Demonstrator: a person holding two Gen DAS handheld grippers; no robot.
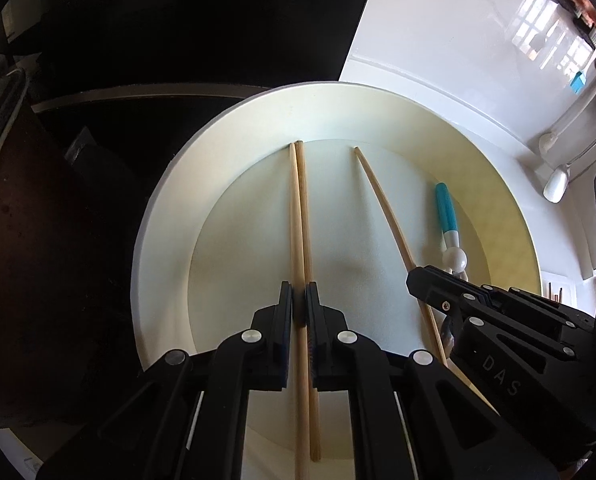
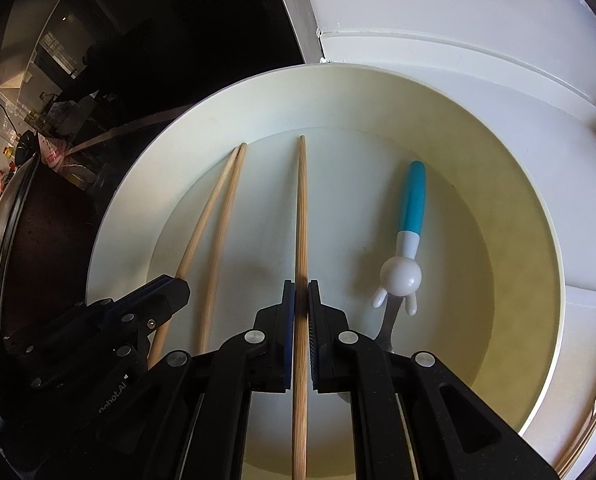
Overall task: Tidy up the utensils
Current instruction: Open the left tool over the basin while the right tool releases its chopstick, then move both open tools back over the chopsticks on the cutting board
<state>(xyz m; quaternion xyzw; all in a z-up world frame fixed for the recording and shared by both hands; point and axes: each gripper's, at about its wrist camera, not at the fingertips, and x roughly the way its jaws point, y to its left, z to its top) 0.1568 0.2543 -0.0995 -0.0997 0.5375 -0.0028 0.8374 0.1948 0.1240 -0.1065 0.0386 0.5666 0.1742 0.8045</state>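
A wide white bowl [image 1: 170,208] [image 2: 138,184] holds wooden chopsticks and a utensil with a blue handle and a white rabbit figure [image 1: 446,208] [image 2: 411,204]. My left gripper [image 1: 299,304] is shut on a pair of chopsticks [image 1: 299,216] that lie side by side; the pair also shows in the right wrist view [image 2: 222,204]. My right gripper [image 2: 301,300] is shut on a single chopstick [image 2: 301,208], which also shows in the left wrist view [image 1: 381,204]. The right gripper [image 1: 429,280] reaches in from the right; the left gripper [image 2: 174,288] from the left.
The bowl sits on a white counter [image 1: 437,40] beside a dark region [image 1: 158,20] at the left. White spoons [image 1: 555,186] lie at the far right. A dark pan with a metal rim [image 2: 30,216] stands left of the bowl.
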